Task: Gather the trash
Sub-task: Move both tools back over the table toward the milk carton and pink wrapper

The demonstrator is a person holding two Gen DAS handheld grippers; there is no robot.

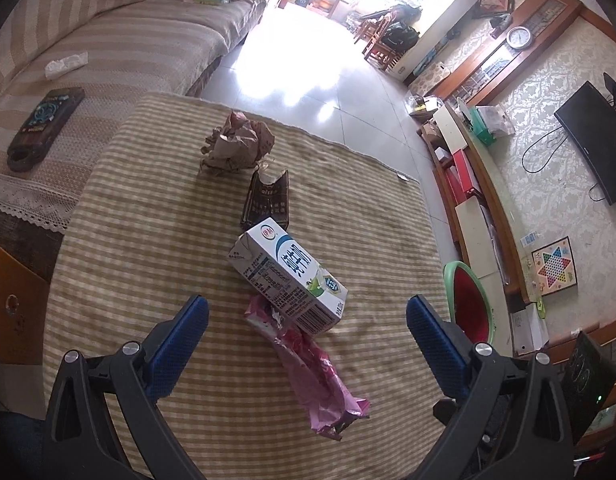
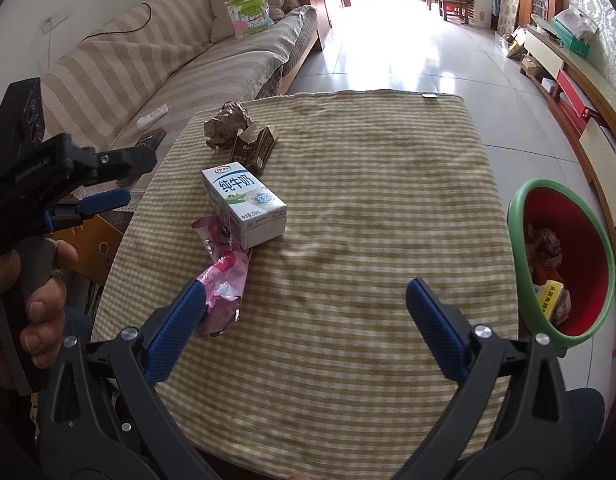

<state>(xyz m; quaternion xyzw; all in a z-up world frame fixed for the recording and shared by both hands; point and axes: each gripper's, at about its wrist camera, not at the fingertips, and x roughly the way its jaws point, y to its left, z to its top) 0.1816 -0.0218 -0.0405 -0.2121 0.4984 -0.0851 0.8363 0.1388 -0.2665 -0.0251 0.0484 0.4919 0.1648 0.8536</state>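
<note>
While both pairs of tongs are held wide and empty, the left gripper (image 1: 307,322) is lined up over the milk carton (image 1: 287,277), lying on the pink wrapper (image 1: 313,364). Next, a squeeze is called for, then a carry right to the bin (image 2: 563,256).

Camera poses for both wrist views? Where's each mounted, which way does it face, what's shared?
Left wrist: on the left gripper, open, above the table's near edge, aimed at the milk carton; own fingers only.
Right wrist: on the right gripper, open, facing across the table; the hand with the left gripper shows.
Shared: carton, pink wrapper, red bin.
</note>
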